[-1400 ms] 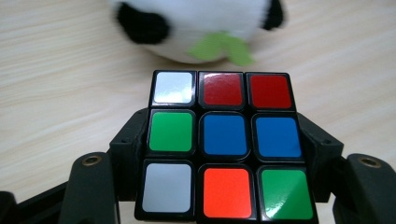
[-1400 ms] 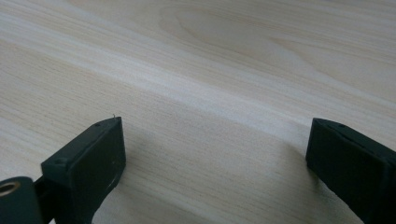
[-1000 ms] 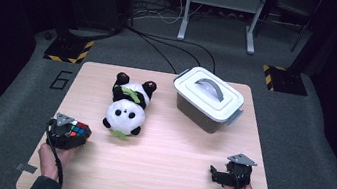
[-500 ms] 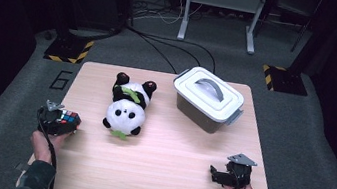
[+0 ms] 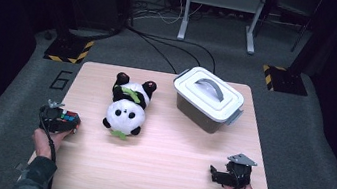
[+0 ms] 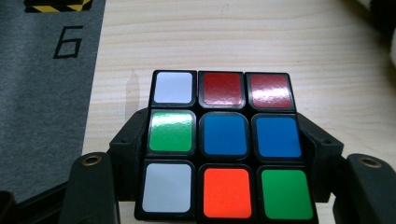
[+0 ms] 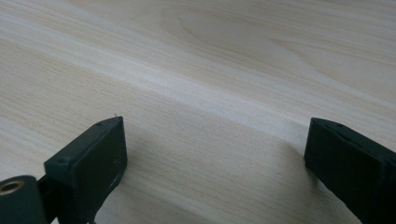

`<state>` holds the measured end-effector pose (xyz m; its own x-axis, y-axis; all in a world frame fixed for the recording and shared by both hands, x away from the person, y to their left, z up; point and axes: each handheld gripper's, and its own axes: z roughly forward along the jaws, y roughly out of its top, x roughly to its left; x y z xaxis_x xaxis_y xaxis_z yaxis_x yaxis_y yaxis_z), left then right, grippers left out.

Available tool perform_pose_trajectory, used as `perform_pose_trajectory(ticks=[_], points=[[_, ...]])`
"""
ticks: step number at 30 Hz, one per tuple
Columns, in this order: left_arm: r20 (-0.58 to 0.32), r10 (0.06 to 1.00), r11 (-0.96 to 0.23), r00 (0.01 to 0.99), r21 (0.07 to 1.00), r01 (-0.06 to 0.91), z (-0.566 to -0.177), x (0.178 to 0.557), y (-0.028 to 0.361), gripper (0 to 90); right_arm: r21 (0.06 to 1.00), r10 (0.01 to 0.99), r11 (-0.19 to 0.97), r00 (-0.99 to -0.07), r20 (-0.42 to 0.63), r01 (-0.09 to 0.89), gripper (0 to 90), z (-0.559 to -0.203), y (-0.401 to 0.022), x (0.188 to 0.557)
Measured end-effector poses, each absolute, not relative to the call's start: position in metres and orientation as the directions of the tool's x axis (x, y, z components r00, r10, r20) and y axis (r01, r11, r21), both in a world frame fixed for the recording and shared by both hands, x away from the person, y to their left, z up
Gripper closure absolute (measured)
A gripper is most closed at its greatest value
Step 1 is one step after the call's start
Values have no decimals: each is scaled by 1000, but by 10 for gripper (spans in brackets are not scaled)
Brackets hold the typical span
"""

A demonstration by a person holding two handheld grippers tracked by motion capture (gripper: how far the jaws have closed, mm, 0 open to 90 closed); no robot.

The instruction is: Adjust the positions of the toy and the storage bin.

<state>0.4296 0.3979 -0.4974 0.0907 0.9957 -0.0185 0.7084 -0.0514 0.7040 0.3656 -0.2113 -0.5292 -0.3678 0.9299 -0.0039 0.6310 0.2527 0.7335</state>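
Observation:
A colour-tiled puzzle cube [image 6: 224, 144] sits clamped between the two black jaws of my left gripper [image 6: 224, 154], its top face showing white, red, green, blue and orange squares. From above, that gripper [image 5: 62, 120] and the cube [image 5: 66, 116] are at the table's left edge. My right gripper [image 5: 217, 175] rests low over the wood near the front right corner. Its jaws stand wide apart in the right gripper view [image 7: 215, 154], with bare tabletop between them.
A plush panda [image 5: 127, 104] lies on its back in the middle of the table. A grey lidded box [image 5: 208, 99] with a handle stands at the back right. Grey carpet marked "6" [image 5: 60, 80] borders the left edge.
My left gripper has carried the cube leftward and a little lower, from inside the table to its left edge. The right gripper has stayed put.

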Motion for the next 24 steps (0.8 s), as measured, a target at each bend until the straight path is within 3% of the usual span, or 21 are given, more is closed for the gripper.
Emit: perform_pose_trajectory(ticks=[8,15,24], points=[[-5,996,-62,92,701,710,-500,431,396,329,732,928,261,-373,-10,630,53,-529,-211,365],[-27,997,-33,78,735,677,-488,420,396,153,732,928,261,-373,-10,630,53,-529,-211,365],[-26,995,-43,95,750,659,-469,417,385,137,733,928,260,-372,-10,629,54,-529,-211,365]])
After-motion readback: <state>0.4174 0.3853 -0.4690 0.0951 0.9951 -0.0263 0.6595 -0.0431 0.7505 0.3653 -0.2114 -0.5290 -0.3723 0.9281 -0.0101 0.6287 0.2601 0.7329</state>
